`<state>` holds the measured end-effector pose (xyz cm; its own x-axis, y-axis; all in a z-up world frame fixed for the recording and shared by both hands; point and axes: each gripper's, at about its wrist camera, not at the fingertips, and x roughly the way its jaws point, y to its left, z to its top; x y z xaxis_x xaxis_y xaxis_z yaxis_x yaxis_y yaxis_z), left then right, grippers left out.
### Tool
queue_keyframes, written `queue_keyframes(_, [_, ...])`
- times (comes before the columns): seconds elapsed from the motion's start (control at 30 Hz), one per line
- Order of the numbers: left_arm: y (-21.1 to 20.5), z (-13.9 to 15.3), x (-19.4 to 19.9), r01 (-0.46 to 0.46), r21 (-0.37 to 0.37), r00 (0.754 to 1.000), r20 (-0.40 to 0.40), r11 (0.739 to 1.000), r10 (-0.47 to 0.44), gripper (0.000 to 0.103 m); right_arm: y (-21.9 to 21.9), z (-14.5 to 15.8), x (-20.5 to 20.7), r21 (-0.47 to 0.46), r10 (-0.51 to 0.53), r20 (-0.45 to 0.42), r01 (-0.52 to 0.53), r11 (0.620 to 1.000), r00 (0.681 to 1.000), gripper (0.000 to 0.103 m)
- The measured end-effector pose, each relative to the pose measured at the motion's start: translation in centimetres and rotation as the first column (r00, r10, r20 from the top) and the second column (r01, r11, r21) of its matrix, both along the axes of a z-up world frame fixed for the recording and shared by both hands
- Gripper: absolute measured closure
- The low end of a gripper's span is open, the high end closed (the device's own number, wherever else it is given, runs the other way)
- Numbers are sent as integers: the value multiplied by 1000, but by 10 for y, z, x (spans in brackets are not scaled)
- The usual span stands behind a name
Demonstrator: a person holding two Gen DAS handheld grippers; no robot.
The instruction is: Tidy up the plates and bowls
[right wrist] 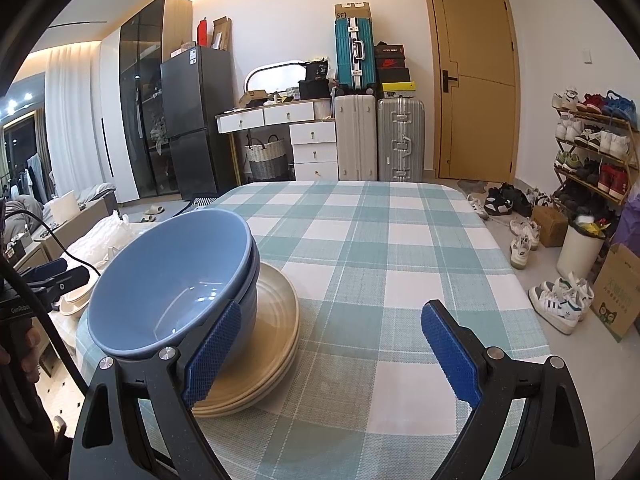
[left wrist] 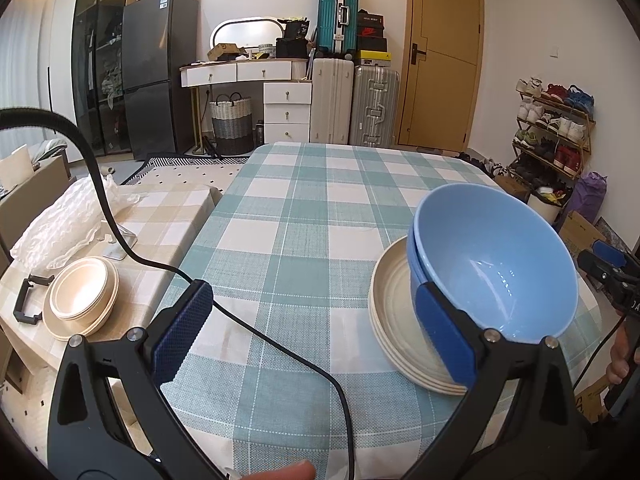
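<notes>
On the green-and-white checked tablecloth (right wrist: 380, 240) two nested pale-blue plastic bowls (right wrist: 168, 280) sit tilted inside a stack of shallow cream-coloured plates (right wrist: 276, 312); your right gripper (right wrist: 332, 356) stands wide open with nothing between its pads, its left pad just beside the bowls' wall; your left gripper (left wrist: 312, 332) is likewise spread wide and empty, its right pad close against the blue bowls (left wrist: 496, 264) and the cream plates (left wrist: 392, 312); whether either pad touches the bowls you cannot tell from these views. A second set of cream bowls nested on a plate (left wrist: 82, 300) waits on the beige checked side table (left wrist: 168, 216), well apart. You appear to be between grasps, about to sort the pile; the next move probably calls for straddling the blue bowls' rim with one gripper, closing firmly, and lifting them clear without dragging the plates beneath.
</notes>
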<state>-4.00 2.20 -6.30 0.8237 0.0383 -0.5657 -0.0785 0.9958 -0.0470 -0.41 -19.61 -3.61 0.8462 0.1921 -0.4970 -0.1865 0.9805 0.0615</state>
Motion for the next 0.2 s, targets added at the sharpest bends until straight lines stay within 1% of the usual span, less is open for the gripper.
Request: queue_keyframes(0.2, [1, -1, 0, 4, -6, 1000, 4, 1000, -4, 2, 1, 1, 0, 0, 3, 1, -3, 1000, 1000, 10])
